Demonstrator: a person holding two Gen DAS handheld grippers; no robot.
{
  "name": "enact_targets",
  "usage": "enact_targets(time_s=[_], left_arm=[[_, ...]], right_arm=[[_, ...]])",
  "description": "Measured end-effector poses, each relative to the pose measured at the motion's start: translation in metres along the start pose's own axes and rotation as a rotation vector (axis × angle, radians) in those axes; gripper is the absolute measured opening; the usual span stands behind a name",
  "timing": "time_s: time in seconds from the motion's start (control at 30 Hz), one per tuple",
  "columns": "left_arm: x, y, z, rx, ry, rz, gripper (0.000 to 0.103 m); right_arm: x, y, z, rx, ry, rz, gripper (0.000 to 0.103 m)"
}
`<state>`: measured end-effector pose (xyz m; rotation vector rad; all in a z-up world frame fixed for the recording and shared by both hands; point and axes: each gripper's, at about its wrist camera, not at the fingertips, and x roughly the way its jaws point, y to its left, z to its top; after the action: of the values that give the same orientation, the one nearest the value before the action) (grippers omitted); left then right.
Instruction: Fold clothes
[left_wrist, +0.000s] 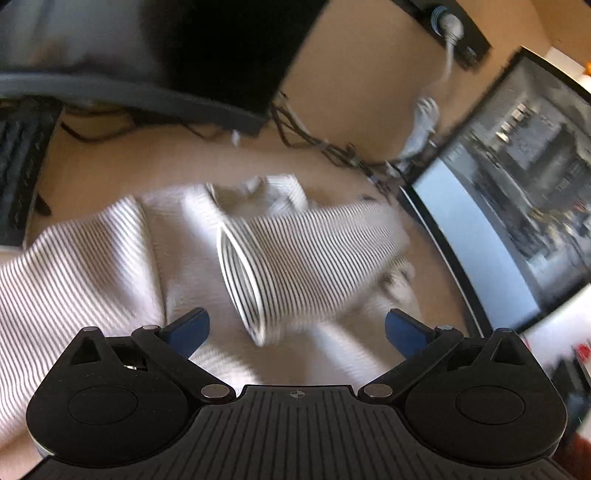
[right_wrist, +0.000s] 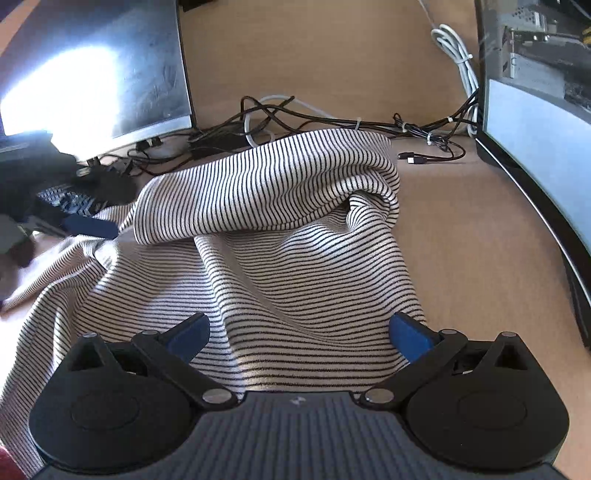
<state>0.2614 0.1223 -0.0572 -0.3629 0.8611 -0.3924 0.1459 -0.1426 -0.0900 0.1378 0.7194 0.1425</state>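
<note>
A striped top (right_wrist: 280, 229) lies rumpled on a tan desk (right_wrist: 461, 236), between a monitor (right_wrist: 535, 122) at right and a laptop (right_wrist: 92, 70) at far left; cables (right_wrist: 332, 125) trail beyond it; one part is already turned over the middle. The right gripper (right_wrist: 299, 332) hovers over the near cloth, fingers wide apart, empty; the left gripper (left_wrist: 297, 328) likewise gapes above the sleeve cuff (left_wrist: 240, 280), in a blurred view. The fold seems partway; next, each needs an edge to pinch.
</note>
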Motion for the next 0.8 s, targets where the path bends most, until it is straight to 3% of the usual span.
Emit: enact_targets(time_s=[0.1, 0.17, 0.23, 0.3, 0.37, 0.43, 0.57, 0.63, 0.8], left_arm=[[0.021, 0.002, 0.009, -0.027, 0.043, 0.032, 0.1], [0.037, -0.001, 0.011, -0.016, 0.075, 0.062, 0.087], [0.049, -0.009, 0.011, 0.027, 0.08, 0.105, 0.081], [0.053, -0.017, 0.013, 0.073, 0.064, 0.135, 0.062], [0.053, -0.023, 0.016, 0.094, 0.05, 0.144, 0.027], [0.044, -0.029, 0.025, 0.12, 0.009, 0.159, 0.016], [0.011, -0.03, 0.051, 0.141, -0.115, 0.191, 0.015], [0.001, -0.022, 0.059, 0.143, -0.136, 0.226, 0.015], [0.014, 0.018, 0.043, 0.09, -0.025, 0.293, 0.018]], right_arm=[[-0.002, -0.002, 0.0, 0.02, -0.01, 0.021, 0.103], [-0.004, -0.005, -0.001, 0.037, -0.017, 0.036, 0.103], [-0.005, -0.008, -0.001, 0.056, -0.025, 0.052, 0.103], [-0.007, -0.011, -0.002, 0.079, -0.034, 0.069, 0.103], [-0.008, -0.014, -0.002, 0.096, -0.041, 0.084, 0.103], [-0.01, -0.016, -0.002, 0.111, -0.046, 0.095, 0.103], [-0.01, -0.017, -0.002, 0.119, -0.047, 0.105, 0.103], [-0.01, -0.017, -0.002, 0.12, -0.046, 0.107, 0.103], [-0.011, -0.019, -0.001, 0.129, -0.044, 0.118, 0.103]])
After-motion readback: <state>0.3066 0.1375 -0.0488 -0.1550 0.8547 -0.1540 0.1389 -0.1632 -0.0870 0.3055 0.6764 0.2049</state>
